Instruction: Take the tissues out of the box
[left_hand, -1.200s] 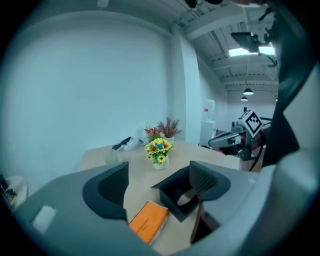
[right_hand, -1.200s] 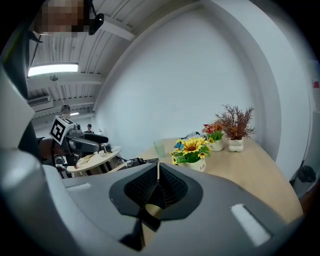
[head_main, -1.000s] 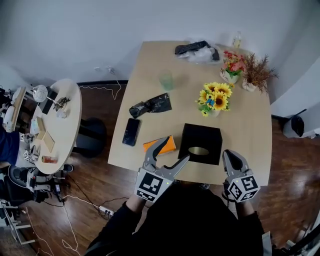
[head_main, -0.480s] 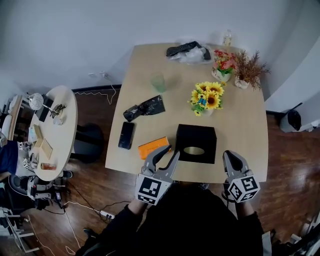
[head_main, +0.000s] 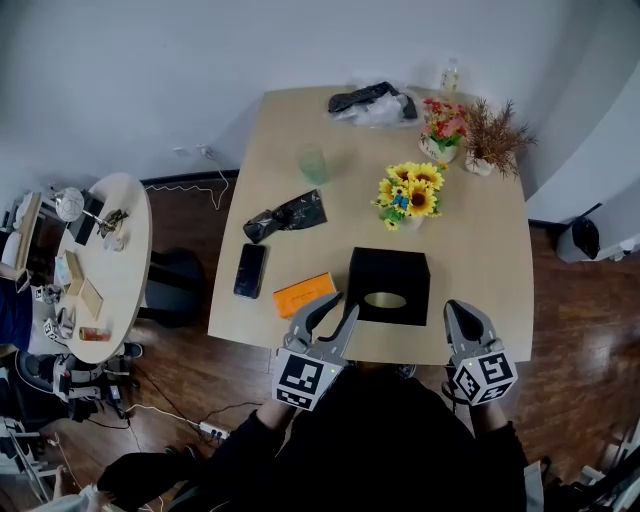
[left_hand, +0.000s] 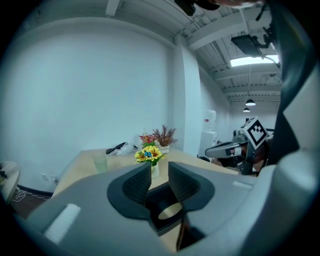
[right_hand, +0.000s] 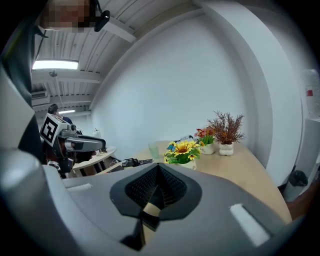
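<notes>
The black tissue box (head_main: 388, 287) stands near the table's front edge, its oval top opening (head_main: 385, 299) showing pale inside. No tissue sticks out of it. My left gripper (head_main: 344, 304) hovers at the box's near left corner, jaws drawn together with only a thin gap and nothing between them. In the left gripper view the box (left_hand: 167, 214) shows through that gap, beyond the left gripper (left_hand: 160, 172). My right gripper (head_main: 455, 306) sits to the right of the box at the table edge, apart from it. Its pads (right_hand: 170, 187) meet with nothing held.
An orange pack (head_main: 304, 293) and a black phone (head_main: 248, 270) lie left of the box. Behind it stand a sunflower vase (head_main: 405, 195), a green cup (head_main: 312, 162), a crumpled black bag (head_main: 285, 215) and two potted plants (head_main: 468, 135). A round side table (head_main: 100, 270) is far left.
The left gripper's jaws have gone from wide open to drawn together, with nothing taken. The head view has shifted slightly; both grippers stay in place.
</notes>
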